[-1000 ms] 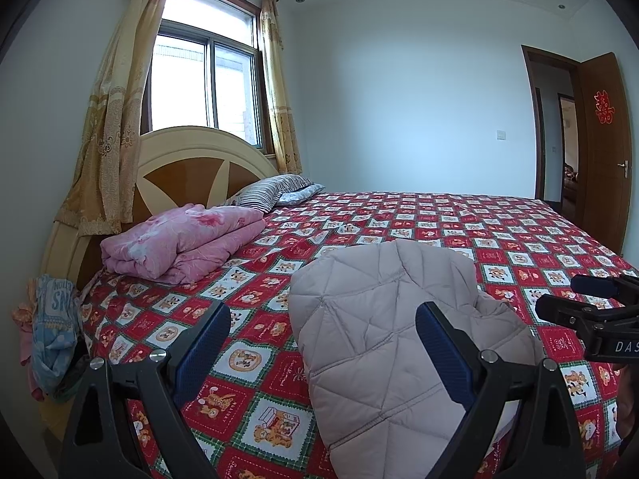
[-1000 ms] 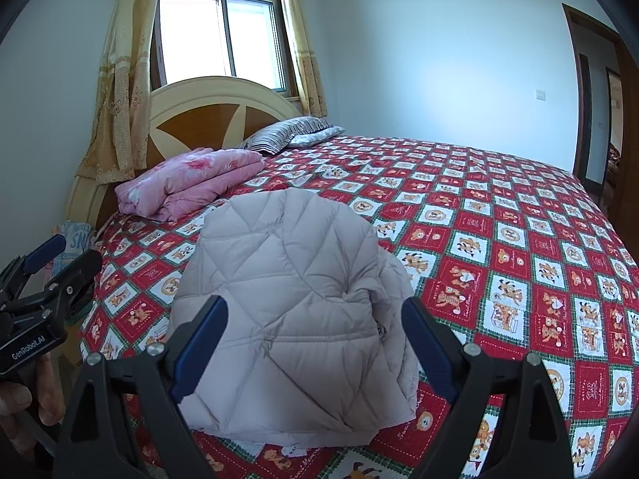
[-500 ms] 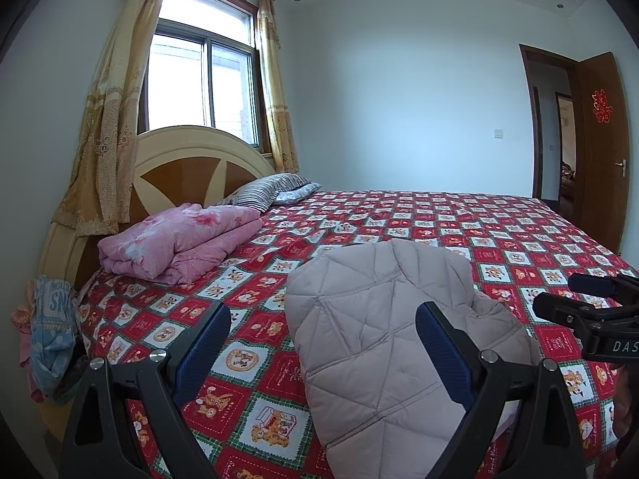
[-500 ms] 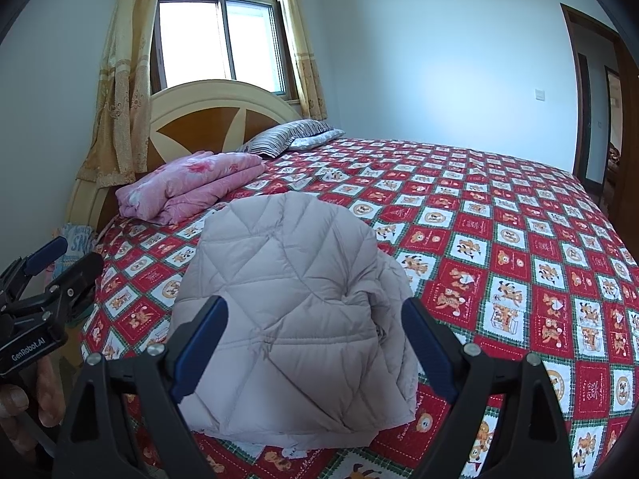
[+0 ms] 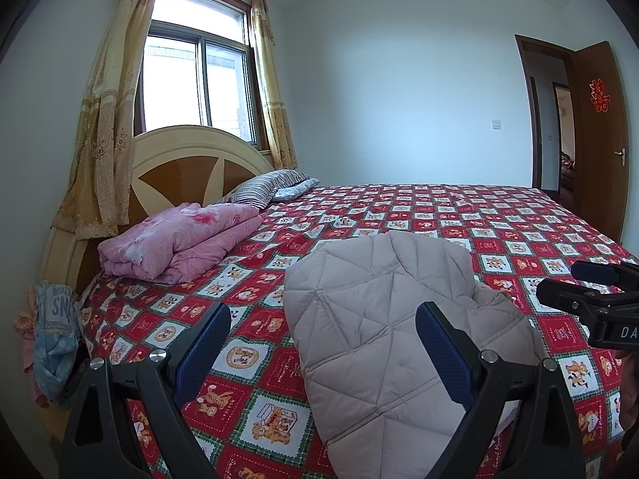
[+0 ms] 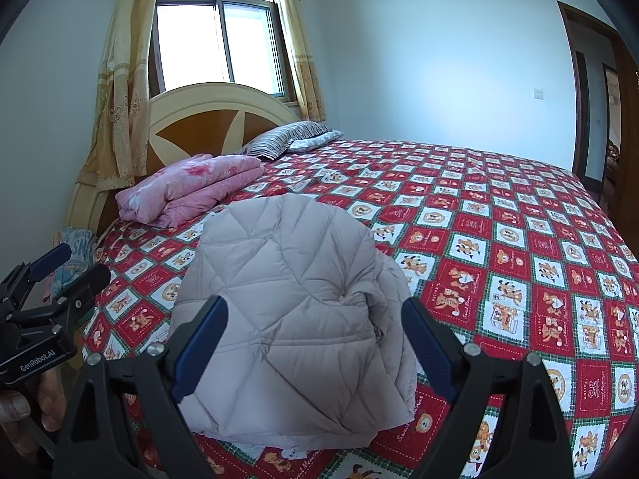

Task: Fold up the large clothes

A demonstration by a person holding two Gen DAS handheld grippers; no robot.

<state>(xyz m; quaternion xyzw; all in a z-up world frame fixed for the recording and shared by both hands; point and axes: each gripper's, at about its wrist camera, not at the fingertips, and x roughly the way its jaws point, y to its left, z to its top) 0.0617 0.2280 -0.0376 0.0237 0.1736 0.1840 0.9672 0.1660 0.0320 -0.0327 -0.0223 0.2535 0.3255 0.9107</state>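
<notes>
A pale grey-beige quilted jacket [image 5: 383, 319] [image 6: 295, 303] lies folded into a compact bundle near the front edge of the bed. My left gripper [image 5: 321, 347] hovers above the bedspread at the jacket's left side, open, with nothing between its blue pads. My right gripper [image 6: 315, 343] hangs over the jacket's near part, also open and empty, apart from the fabric. Each gripper shows in the other's view: the right gripper [image 5: 591, 291] at the right edge, the left gripper [image 6: 68, 271] at the left edge, held by a hand [image 6: 24, 403].
The bed carries a red checked cartoon bedspread [image 5: 459, 219] [image 6: 499, 215]. A folded pink quilt [image 5: 179, 243] [image 6: 187, 187] and striped pillows [image 5: 263, 187] [image 6: 287, 139] lie by the headboard [image 5: 179, 167]. Clothes [image 5: 52, 335] hang at the bed's left corner. A brown door [image 5: 599, 131] stands open at the right.
</notes>
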